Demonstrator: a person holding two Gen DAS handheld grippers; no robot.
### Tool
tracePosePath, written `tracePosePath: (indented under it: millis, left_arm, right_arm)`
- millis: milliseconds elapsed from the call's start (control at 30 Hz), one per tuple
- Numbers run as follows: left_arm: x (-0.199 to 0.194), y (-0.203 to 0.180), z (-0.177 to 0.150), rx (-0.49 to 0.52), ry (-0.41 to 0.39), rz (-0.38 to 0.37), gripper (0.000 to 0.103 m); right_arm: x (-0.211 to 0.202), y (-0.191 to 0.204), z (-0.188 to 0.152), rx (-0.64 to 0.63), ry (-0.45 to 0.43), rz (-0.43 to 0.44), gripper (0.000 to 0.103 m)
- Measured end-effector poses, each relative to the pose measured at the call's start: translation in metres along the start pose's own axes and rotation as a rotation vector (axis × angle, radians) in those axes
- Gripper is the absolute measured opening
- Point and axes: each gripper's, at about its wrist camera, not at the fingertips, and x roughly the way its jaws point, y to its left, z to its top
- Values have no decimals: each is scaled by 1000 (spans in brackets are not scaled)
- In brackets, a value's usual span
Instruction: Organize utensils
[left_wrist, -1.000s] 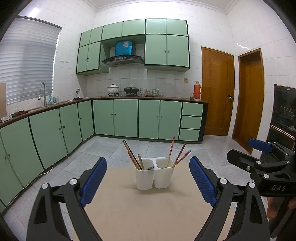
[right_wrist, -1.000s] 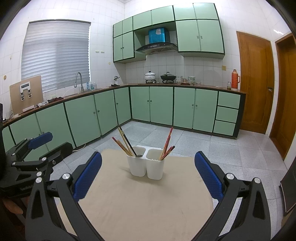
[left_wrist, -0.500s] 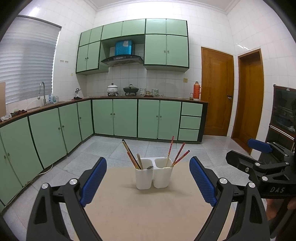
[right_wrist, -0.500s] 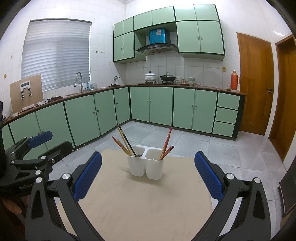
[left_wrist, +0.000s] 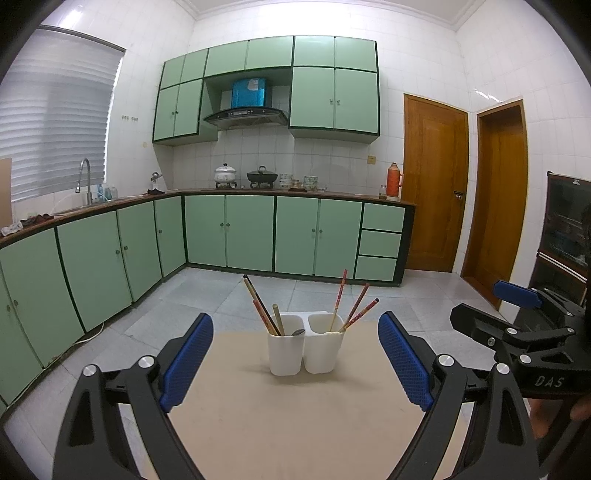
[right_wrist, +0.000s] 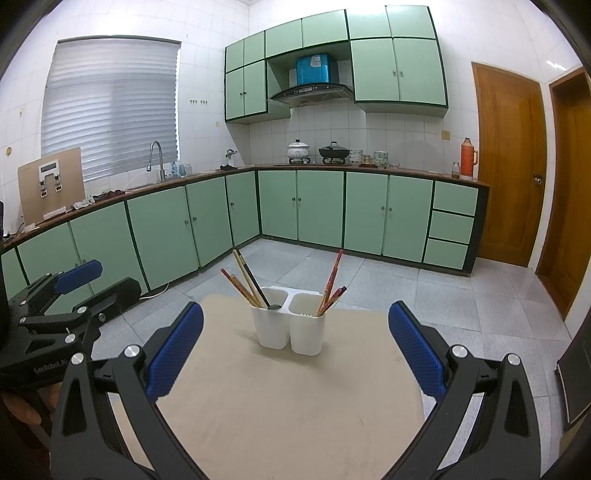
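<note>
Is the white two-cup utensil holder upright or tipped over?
Upright: the holder stands base-down on the table, chopsticks sticking out of its openings.

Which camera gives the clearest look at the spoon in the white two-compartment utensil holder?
The left wrist view: the grey metal spoon shows its bowl resting on the left compartment's rim of the white plastic two-compartment holder. In the right wrist view only a dark sliver of the spoon peeks over that rim, behind the chopsticks.

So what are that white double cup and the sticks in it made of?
The white double cup looks like matte moulded plastic: smooth, seamless walls, rounded corners. The sticks look like lacquered wood or bamboo chopsticks, thin, straight and red-brown with paler tips, though plastic cannot be ruled out.
</note>
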Motion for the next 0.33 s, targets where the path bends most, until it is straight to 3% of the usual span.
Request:
tracePosePath:
  millis: [333]
  left_arm:
    - [4,-2,0,-2,12,7,89]
  right_arm:
    - [0,0,-1,0,1,0,97]
